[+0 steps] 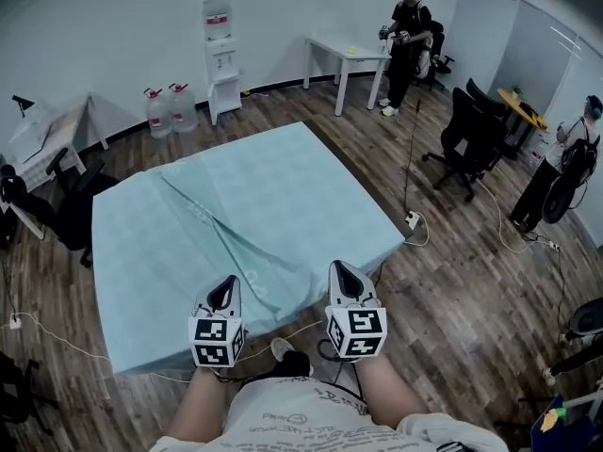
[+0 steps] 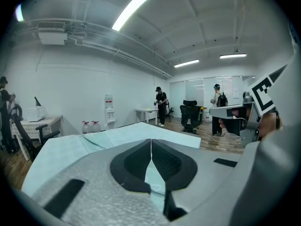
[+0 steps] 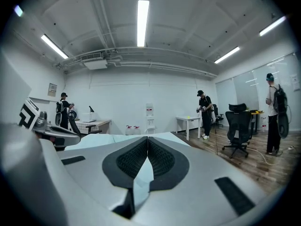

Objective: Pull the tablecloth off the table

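As left gripper [image 1: 224, 288] and right gripper [image 1: 344, 273] are pinching tablecloth [image 1: 254, 205] at table's near edge, pull is likely starting, needing even backward draw.

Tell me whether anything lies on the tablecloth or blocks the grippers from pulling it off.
Nothing visible does. The tablecloth carries nothing, and the left gripper and right gripper, both shut, sit at its near edge. A black chair stands beside its left edge.

No legible text anywhere; shirt [image 1: 303, 420] print too small and faint.
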`<action>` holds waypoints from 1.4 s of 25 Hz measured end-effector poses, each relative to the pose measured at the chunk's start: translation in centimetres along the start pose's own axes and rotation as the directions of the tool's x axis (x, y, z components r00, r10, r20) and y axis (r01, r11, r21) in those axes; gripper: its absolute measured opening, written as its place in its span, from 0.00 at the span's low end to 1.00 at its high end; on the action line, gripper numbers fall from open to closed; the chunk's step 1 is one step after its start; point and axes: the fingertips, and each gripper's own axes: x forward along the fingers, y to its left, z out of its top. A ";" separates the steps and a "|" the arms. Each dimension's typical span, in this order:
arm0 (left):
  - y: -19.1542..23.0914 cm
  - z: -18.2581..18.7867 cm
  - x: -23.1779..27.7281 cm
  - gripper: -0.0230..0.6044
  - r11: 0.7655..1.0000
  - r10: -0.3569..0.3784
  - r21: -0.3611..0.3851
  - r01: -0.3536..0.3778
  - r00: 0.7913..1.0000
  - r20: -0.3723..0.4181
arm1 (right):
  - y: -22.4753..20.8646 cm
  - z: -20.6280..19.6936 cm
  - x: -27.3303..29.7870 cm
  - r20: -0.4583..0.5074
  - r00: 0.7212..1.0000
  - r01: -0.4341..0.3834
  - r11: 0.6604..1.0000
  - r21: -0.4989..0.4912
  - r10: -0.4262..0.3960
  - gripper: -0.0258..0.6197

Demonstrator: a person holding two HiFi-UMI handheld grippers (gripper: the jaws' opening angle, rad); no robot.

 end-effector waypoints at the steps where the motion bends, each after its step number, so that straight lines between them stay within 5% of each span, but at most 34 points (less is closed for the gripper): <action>1: 0.2 0.2 1.1 0.06 1.000 -0.002 -0.005 0.002 1.000 -0.008 | -0.4 0.1 0.9 -0.009 1.000 -0.009 1.000 0.003 0.009 0.06; 8: 2.6 1.7 8.3 0.06 0.996 -0.004 -0.090 0.001 0.999 -0.036 | -3.4 1.5 8.0 -0.048 0.998 -0.041 0.999 -0.014 0.040 0.06; 20: 10.2 1.8 16.7 0.06 0.976 0.115 -0.178 -0.126 0.991 -0.072 | -6.8 2.6 20.7 -0.086 0.991 -0.102 0.995 -0.019 0.100 0.06; 31: 19.5 -2.1 14.4 0.07 0.896 0.324 -0.270 -0.353 0.935 -0.145 | -5.2 1.2 28.5 -0.174 0.965 -0.205 0.978 -0.048 0.194 0.06; 33: 20.9 -2.7 13.9 0.22 0.879 0.356 -0.277 -0.388 0.920 -0.162 | -5.1 0.7 29.9 -0.198 0.957 -0.229 0.972 -0.062 0.213 0.07; 35: 22.1 -3.5 13.6 0.26 0.863 0.382 -0.279 -0.422 0.905 -0.187 | -5.3 0.1 31.4 -0.222 0.949 -0.246 0.966 -0.078 0.224 0.07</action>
